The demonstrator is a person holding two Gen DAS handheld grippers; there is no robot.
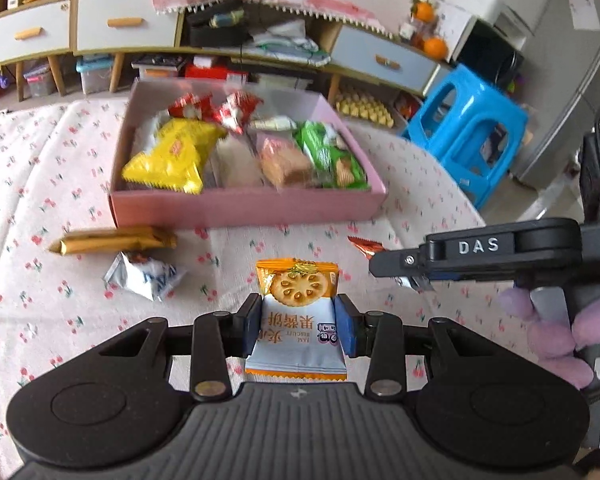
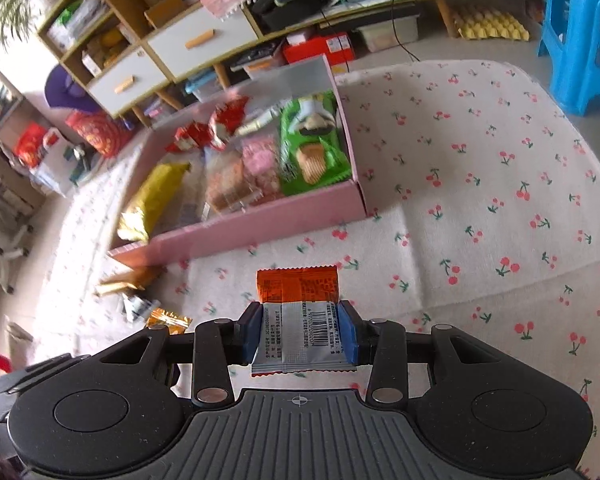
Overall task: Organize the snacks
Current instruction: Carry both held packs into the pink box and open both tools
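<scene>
My left gripper (image 1: 299,326) is shut on an orange and white jam biscuit packet (image 1: 298,300), held above the cherry-print tablecloth in front of a pink box (image 1: 244,204) filled with several snack packets. My right gripper (image 2: 299,332) is shut on an orange and silver snack packet (image 2: 300,312), back side up with a barcode, also short of the pink box (image 2: 260,220). The right gripper's body (image 1: 480,256) shows at the right in the left wrist view. A gold bar (image 1: 112,242) and a white-blue packet (image 1: 146,276) lie on the cloth left of the box front.
The cherry-print tablecloth (image 2: 480,200) covers the table. A blue plastic stool (image 1: 468,132) stands beyond the table's right side. White-drawer cabinets (image 1: 112,20) with clutter line the far wall. The gold bar (image 2: 130,278) and a small orange wrapper (image 2: 168,318) lie at left in the right wrist view.
</scene>
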